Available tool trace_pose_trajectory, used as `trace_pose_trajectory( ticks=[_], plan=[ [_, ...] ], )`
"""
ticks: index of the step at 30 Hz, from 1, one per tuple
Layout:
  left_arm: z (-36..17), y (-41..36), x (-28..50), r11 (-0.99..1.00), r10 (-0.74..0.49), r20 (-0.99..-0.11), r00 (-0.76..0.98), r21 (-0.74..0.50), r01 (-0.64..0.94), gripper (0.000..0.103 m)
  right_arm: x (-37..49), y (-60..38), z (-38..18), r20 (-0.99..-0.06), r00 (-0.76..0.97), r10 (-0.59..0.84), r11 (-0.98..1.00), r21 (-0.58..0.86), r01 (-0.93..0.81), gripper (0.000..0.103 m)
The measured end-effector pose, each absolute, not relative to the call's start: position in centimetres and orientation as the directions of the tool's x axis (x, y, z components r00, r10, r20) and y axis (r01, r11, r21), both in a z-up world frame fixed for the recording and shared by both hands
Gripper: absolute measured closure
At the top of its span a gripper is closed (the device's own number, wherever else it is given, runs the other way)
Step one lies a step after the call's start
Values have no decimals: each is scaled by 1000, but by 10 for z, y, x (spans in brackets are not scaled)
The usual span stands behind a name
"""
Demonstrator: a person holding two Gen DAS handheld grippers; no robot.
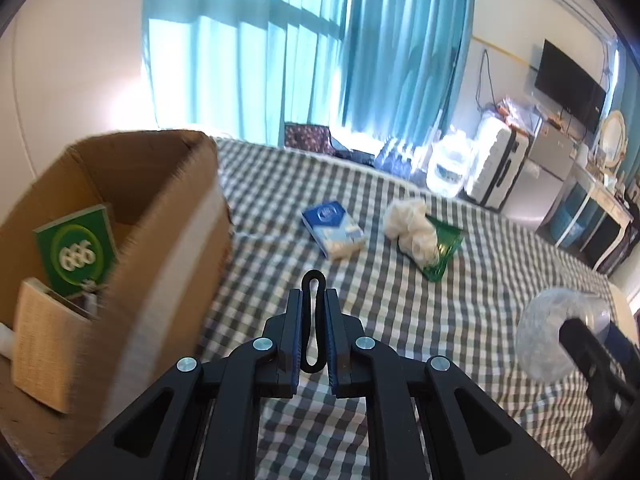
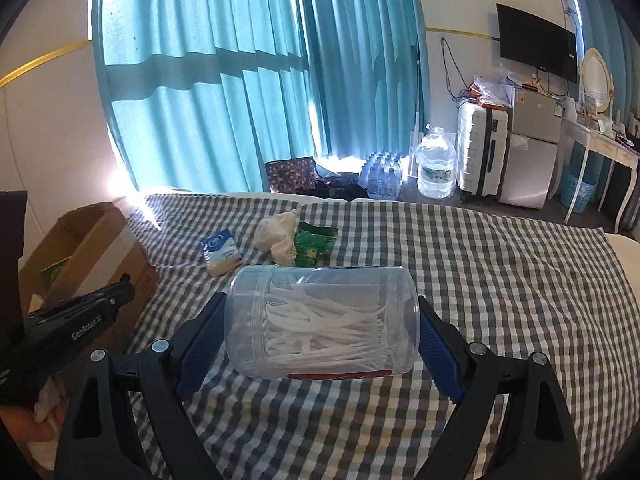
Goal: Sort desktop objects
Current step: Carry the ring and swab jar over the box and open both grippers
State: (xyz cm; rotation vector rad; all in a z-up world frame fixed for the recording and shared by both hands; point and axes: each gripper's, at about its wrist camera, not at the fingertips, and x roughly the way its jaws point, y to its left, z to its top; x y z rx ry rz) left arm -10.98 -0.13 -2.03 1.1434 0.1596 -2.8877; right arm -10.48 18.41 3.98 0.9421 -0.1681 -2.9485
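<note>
Jar (image 2: 320, 320) of white plastic picks is sitting sideways in my right tongs (image 2: 320, 324), pads pressing on its two ends, lid end to the left, hanging over the checked bed (image 2: 480, 280). I'm guessing it's light but slick, clear thin plastic that could flex or squirt out, so gripping end to end like this seems safer than squeezing the round wall.

Left tongs (image 1: 313, 300) are closed on a thin black loop (image 1: 312, 320), some kind of rubbery band or clip, can't say exactly. It looks floppy and weightless, so pinching it mid-length is fine.

Just left of that, the cardboard box (image 1: 176, 216) is standing open with a green card (image 1: 76, 250) and a woven-looking thing already inside.

Further out on the bed I'm seeing a blue tissue pack (image 1: 334, 230), soft and easy to pinch across its narrow side, plus a cream fluffy wad (image 1: 410, 228) lying on a green wrapper (image 1: 444, 252).
</note>
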Motion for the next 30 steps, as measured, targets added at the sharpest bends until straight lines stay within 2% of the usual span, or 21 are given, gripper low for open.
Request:
trace_pose_trajectory(
  ticks=[6, 13, 17, 21, 25, 30],
  plan=[
    [12, -28, -88, -986, 65, -647, -759, -161, 53, 93, -81, 156, 84, -516, -850, -104, -994, 90, 67, 15],
    [52, -63, -66, -978, 53, -599, -799, -192, 79, 93, -65, 114, 130, -463, -868, -180, -983, 107, 147, 15],
    [65, -91, -55, -977, 2, -590, -808, -172, 123, 93, -64, 79, 140, -458, -856, -240, -971, 121, 207, 15],
    [68, -131, -53, -963, -44, -596, -802, -188, 193, 93, -72, 42, 144, -467, -821, -328, -944, 173, 279, 15],
    [61, -174, -51, -940, -109, -616, -780, -191, 282, 93, -88, -2, 146, -481, -792, -375, -927, 163, 339, 15],
    [40, -211, -57, -916, -107, -645, -756, -233, 328, 93, -110, -53, 137, -513, -737, -441, -893, 172, 415, 15]
  ],
)
